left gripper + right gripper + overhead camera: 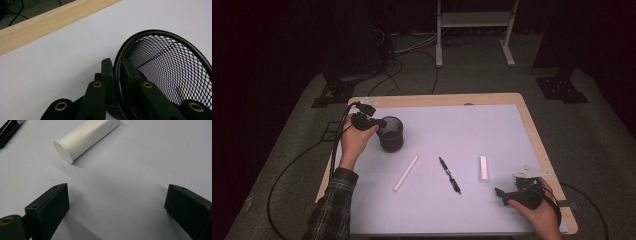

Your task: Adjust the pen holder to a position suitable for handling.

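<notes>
Left gripper (116,75) fingers pinch the mesh cup (391,133) rim, far left on the surface (492,125). Right gripper (116,202) fingers spread, white tube (86,136) just beyond them, long axis running near-far; right hand nearer it.

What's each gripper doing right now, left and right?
Left gripper: shut on the rim of the mesh cup, one jaw outside, one inside.
Right gripper: open, holding nothing, near the white tube.
</notes>
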The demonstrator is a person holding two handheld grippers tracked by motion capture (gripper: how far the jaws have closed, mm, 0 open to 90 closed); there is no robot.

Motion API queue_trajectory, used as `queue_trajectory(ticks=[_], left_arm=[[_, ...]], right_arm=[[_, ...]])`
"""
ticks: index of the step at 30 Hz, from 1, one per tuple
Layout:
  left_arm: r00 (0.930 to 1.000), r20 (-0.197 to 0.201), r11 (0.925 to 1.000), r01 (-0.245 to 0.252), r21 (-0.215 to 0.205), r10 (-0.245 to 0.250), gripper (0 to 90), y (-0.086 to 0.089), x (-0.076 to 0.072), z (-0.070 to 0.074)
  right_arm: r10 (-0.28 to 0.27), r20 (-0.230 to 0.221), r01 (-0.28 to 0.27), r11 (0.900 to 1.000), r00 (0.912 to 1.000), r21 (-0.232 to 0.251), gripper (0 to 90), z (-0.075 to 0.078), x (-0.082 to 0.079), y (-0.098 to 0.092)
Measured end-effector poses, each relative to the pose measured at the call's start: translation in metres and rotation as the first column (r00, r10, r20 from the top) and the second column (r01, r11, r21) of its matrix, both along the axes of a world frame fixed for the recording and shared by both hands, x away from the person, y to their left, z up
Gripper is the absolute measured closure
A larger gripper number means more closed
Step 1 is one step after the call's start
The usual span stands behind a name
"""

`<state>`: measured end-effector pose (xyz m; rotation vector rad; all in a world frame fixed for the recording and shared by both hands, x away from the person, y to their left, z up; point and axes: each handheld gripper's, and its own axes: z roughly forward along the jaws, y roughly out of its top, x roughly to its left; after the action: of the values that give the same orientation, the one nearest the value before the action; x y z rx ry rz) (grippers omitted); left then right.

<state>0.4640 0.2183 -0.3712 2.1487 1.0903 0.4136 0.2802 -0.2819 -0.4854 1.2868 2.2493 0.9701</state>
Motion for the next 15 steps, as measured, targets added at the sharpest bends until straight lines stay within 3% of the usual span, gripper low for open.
queue_trajectory(ticks=[15], left_arm=[[0.9986, 0.007, 0.9986, 0.053, -0.007, -0.053, 81.7, -0.012, -0.022, 0.016]], right_arm=[[0.000, 0.000, 0.000, 1.000, 1.0000, 0.000, 4.5, 0.000, 0.000, 0.000]])
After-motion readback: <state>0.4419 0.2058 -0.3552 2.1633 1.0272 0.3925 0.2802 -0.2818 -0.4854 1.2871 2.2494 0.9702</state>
